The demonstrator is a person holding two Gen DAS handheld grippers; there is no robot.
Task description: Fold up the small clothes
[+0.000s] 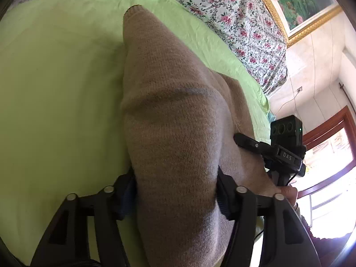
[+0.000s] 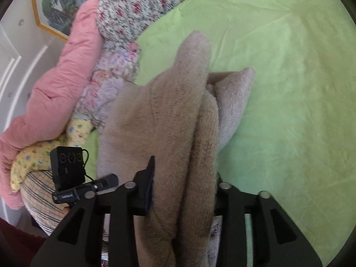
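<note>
the beige knitted garment [image 1: 169, 115] lies bunched over a light green sheet [image 1: 55, 84] on a bed. in the left wrist view the left gripper [image 1: 175, 191] has its two black fingers [image 1: 124, 198] on either side of a thick fold of the knit, and the cloth fills the whole gap between them and runs forward to a narrow tip; the jaws are clamped on it. the other gripper shows at the right of that view, its finger reaching onto the same garment.

in the right wrist view the right gripper [image 2: 182, 191] likewise straddles a doubled fold of the beige knitted garment [image 2: 169, 120], with the left finger [image 2: 146, 187] pressed against the cloth and the right finger mostly hidden behind it; its jaws grip the fold. a paler fold of the same knit rests just to the right on the light green sheet [image 2: 289, 89]. a floral quilt [image 2: 138, 6], a pink duvet [image 2: 60, 82] and a gold-framed picture [image 2: 60, 2] lie beyond.
</note>
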